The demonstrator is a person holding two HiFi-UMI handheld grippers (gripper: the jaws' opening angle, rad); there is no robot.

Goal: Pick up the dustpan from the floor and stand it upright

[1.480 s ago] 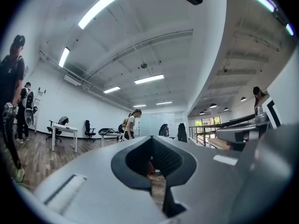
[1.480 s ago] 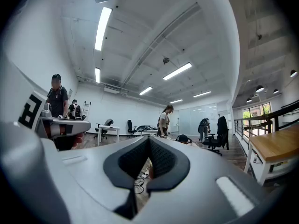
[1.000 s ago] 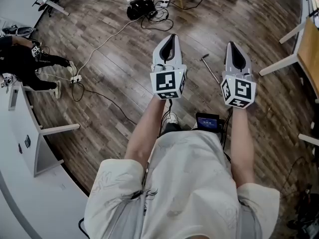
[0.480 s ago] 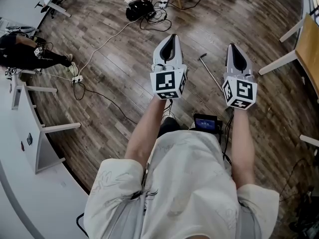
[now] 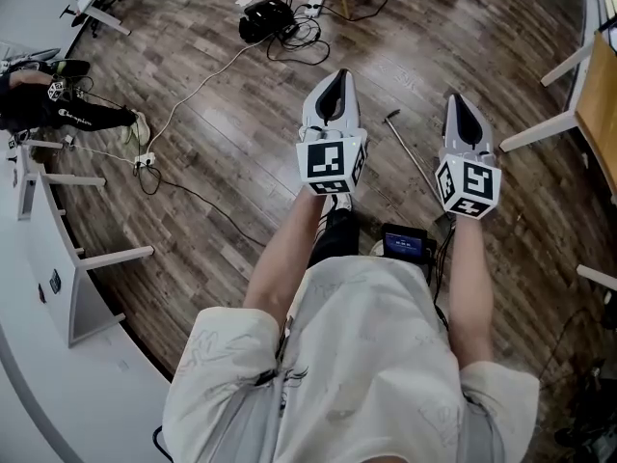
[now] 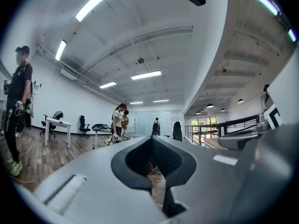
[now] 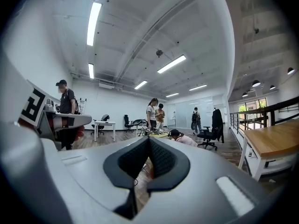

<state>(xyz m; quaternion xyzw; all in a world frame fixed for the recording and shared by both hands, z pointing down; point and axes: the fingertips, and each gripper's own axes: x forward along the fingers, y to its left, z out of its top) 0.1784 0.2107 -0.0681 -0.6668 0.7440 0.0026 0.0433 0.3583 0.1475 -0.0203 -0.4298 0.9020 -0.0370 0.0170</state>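
Observation:
A thin metal handle (image 5: pixel 413 157) lies on the wood floor between my two grippers; its lower end runs behind my right gripper, and I cannot make out the dustpan's pan. My left gripper (image 5: pixel 335 75) is held level over the floor to the left of the handle, jaws together with nothing in them. My right gripper (image 5: pixel 459 99) is level just right of the handle, shut and empty too. In the left gripper view the left gripper's (image 6: pixel 150 139) tips meet, with only the room beyond. The right gripper view shows the right gripper's (image 7: pixel 148 138) tips meeting the same way.
A black box with tangled cables (image 5: pixel 270 13) lies ahead, and a cord runs to a power strip (image 5: pixel 145 157) at the left. A person (image 5: pixel 58 114) crouches at far left by a white desk (image 5: pixel 87 258). A wooden table (image 5: pixel 600 85) stands at the right.
Both grippers have shifted slightly right and lower in the head view, toward the floor. More of the metal handle now shows between them. The jaws stayed shut.

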